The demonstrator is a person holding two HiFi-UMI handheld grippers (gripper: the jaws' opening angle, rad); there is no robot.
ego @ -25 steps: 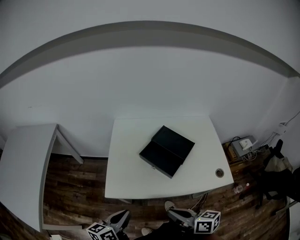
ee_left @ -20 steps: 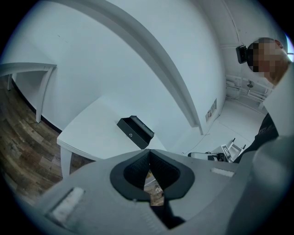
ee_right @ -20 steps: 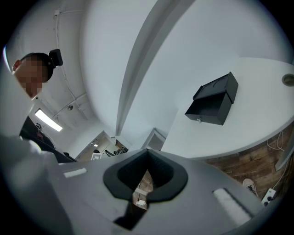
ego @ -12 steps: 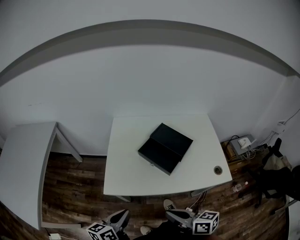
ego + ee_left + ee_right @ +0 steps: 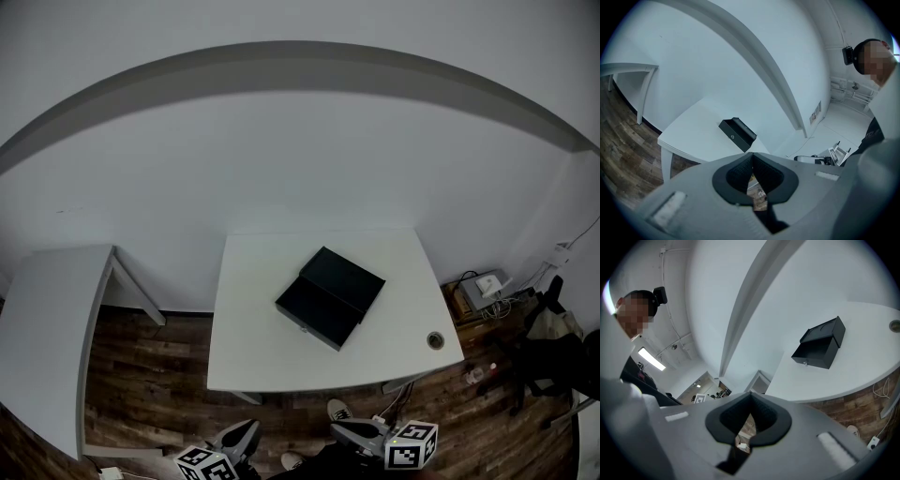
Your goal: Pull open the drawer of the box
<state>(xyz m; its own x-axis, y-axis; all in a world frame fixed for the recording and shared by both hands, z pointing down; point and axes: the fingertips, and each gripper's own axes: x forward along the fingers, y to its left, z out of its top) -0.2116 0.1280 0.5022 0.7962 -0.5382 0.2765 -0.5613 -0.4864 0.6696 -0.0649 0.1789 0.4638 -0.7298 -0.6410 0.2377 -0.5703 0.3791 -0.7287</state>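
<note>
2 tongs hang low at the near edge of the head view, both clenched on nothing. The left tongs (image 5: 249, 429) show pads pressed tip to tip in their own view (image 5: 752, 155), and the right tongs (image 5: 339, 428) look the same (image 5: 750, 394). Both are over the wooden floor (image 5: 159, 375), well apart from the white desk (image 5: 262, 352) beyond them.

The black box (image 5: 345, 274) lies near the middle of that desk, turned at an angle. Its drawer (image 5: 314, 314) faces near-left and carries a small knob (image 5: 732, 137) on its front. From above, the drawer part seems to stand out from the taller far part, and the left gripper view shows a dark hollow behind the front. I judge the drawer to be already drawn out some way, though the box is too small to be sure.

This scene fits a finished pull with the hands drawn back. It also fits a box standing this way with the reach yet to come. Should more travel be wanted, 1 pair of tongs would need to open, close on the knob and draw toward the near-left. The light box may slide unless it is steadied.

Against 1 second ago, the desk and box sit slightly lower and further left in the head view. The box keeps its place on the desk, and the tongs look the same.
</note>
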